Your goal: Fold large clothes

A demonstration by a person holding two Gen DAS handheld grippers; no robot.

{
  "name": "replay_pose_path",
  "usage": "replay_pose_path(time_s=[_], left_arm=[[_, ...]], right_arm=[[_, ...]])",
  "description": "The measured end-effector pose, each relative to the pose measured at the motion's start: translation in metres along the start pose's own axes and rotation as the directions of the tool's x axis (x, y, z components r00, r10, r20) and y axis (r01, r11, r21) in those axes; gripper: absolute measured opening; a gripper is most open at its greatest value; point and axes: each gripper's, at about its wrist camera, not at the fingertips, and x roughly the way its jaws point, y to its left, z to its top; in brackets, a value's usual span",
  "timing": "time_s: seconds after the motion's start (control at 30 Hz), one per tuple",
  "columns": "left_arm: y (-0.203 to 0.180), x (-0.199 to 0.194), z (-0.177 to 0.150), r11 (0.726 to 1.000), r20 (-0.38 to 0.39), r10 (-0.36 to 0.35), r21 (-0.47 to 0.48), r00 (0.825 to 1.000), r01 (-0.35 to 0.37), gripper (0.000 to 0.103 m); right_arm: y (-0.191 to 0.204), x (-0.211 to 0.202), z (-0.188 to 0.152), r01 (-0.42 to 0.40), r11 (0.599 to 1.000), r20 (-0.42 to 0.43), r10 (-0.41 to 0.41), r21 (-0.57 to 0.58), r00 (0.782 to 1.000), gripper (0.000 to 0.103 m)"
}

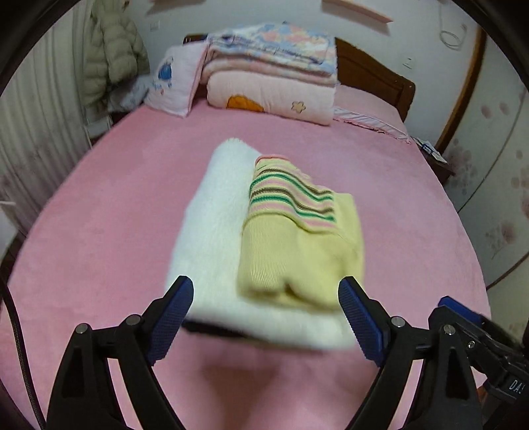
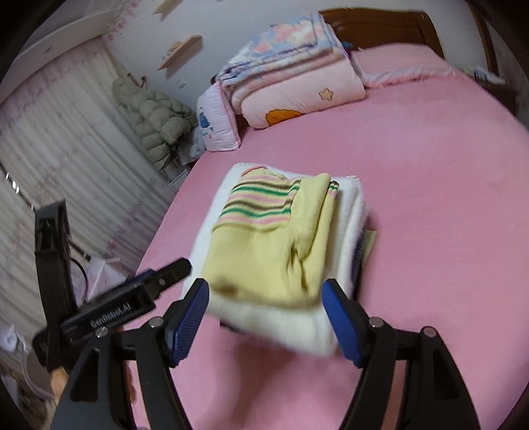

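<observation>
Left tongs (image 1: 266,292): held wide open above the bed, nothing gripped.
Right tongs (image 2: 266,294): also spread open, nothing pinched; the near edge of the pile is seen between the blue pads (image 2: 342,322).
Yellow sweater (image 1: 297,251): folded, with striped part on top, laid on the white blanket (image 1: 211,225).
Pile: placed in the middle of the pink bed (image 1: 99,215).
Quilts (image 1: 271,72): stacked by the headboard.

Bedroom. Pink-sheeted bed (image 1: 99,205) fills the space ahead of the jaws. Beyond: dark wooden headboard (image 1: 373,71), stacked folded quilts (image 1: 271,66), pink pillow (image 1: 177,81). Far left: pleated curtain (image 1: 39,109), hanging olive puffer jacket (image 1: 110,49). White wall (image 2: 238,29) with small shelf (image 2: 180,51).
</observation>
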Motion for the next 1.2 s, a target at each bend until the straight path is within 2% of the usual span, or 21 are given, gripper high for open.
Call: replay_pose_path(time_s=[0.33,0.5,0.7,0.97,1.2], left_arm=[[-0.052,-0.132,-0.076,0.996,0.026,0.008,0.087,1.0,-0.01,0.091],[-0.081,-0.192,-0.126,0.992,0.043,-0.008,0.129,0.999,0.003,0.091],[-0.115,-0.246,-0.186,0.979,0.061,-0.015,0.205,0.998,0.002,0.091],[-0.146,-0.298,-0.258,0.971,0.09,-0.083,0.233,0.992,0.06,0.092],[-0.161,-0.312,-0.31,0.969,0.088,-0.079,0.239,0.993,0.056,0.093]], right_arm=[[0.002,-0.137,-0.073,0.109,0.992,-0.011,-0.109,-0.066,0.994,0.071],[-0.004,-0.194,-0.11,0.129,0.988,-0.01,-0.13,-0.082,0.991,0.071],[-0.007,-0.252,-0.158,0.126,0.987,-0.008,-0.127,-0.103,0.992,0.071],[-0.003,-0.305,-0.223,0.171,0.974,0.014,-0.171,-0.15,0.985,0.071],[-0.006,-0.329,-0.276,0.202,0.967,0.005,-0.204,-0.157,0.979,0.071]])
